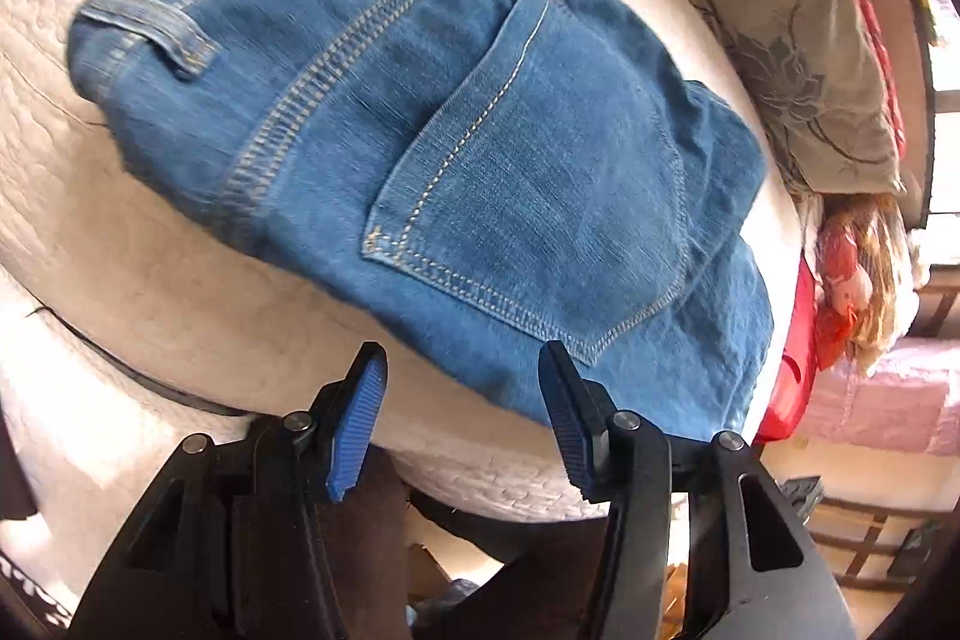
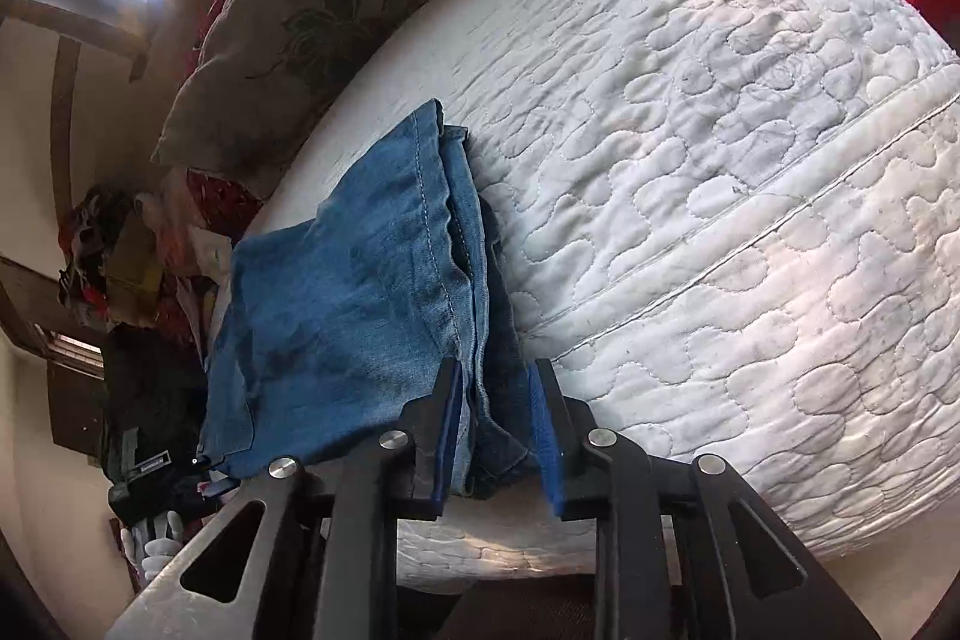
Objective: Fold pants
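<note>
Folded blue jeans (image 1: 420,148) lay near the edge of a white quilted mattress (image 2: 720,130).

The back pocket (image 1: 540,196) faced up. The left gripper (image 1: 462,370) hung just off the jeans' near edge, its blue-padded fingers (image 1: 354,424) spread and empty. The right gripper (image 2: 495,382) straddled the stacked denim edge, fingers (image 2: 450,436) parted and not pressing the cloth. A grey floral pillow (image 2: 288,10) lay beyond the jeans.
</note>
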`<state>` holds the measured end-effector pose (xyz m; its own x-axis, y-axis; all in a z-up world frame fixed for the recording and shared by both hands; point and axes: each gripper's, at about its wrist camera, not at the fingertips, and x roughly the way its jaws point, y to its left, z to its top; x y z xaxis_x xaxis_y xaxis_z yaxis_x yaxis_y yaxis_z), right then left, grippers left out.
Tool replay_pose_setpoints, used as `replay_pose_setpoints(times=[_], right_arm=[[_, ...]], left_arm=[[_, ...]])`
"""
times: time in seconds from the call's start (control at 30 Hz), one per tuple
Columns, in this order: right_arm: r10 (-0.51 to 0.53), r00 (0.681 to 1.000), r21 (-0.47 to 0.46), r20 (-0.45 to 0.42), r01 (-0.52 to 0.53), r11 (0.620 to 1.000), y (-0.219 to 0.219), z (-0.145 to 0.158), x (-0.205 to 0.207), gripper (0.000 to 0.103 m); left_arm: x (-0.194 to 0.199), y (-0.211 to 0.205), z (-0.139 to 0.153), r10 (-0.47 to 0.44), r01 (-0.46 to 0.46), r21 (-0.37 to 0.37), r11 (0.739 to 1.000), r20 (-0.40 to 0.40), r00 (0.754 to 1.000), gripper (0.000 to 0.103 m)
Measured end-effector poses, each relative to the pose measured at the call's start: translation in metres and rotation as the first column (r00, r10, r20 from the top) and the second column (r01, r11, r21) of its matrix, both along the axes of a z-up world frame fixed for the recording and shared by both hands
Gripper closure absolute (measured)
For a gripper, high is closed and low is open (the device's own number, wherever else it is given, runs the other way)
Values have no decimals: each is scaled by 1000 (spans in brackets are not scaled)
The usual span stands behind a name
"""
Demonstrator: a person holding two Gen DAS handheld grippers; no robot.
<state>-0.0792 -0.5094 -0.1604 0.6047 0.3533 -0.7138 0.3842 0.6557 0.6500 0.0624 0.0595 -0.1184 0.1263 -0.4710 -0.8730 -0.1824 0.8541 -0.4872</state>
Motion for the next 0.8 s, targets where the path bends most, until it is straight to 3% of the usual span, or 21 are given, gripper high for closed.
replay_pose_setpoints(times=[0.13, 0.23, 0.33, 0.47, 0.6, 0.8], right_arm=[[-73, 994, -29, 77, 76, 997, -21, 37, 15, 60], [-54, 994, -30, 96, 57, 998, -21, 49, 53, 53], [-18, 997, -26, 71, 20, 999, -11, 45, 99, 53], [-14, 1000, -109, -7, 13, 994, -1, 31, 143, 54], [10, 996, -195, -86, -27, 981, 6, 17, 163, 53], [42, 991, -311, -125, -79, 947, 19, 11, 177, 54]], left_arm=[[8, 55, 38, 73, -68, -46, 997, 116, 991, 51], [55, 90, 47, 130, -133, 9, 991, 158, 979, 46], [109, 114, 30, 153, -159, 46, 986, 107, 982, 46], [156, 126, 6, 175, -178, 77, 981, 46, 983, 46], [175, 122, -8, 169, -170, 70, 983, 10, 986, 46], [188, 94, -19, 109, -108, 54, 993, -20, 994, 46]])
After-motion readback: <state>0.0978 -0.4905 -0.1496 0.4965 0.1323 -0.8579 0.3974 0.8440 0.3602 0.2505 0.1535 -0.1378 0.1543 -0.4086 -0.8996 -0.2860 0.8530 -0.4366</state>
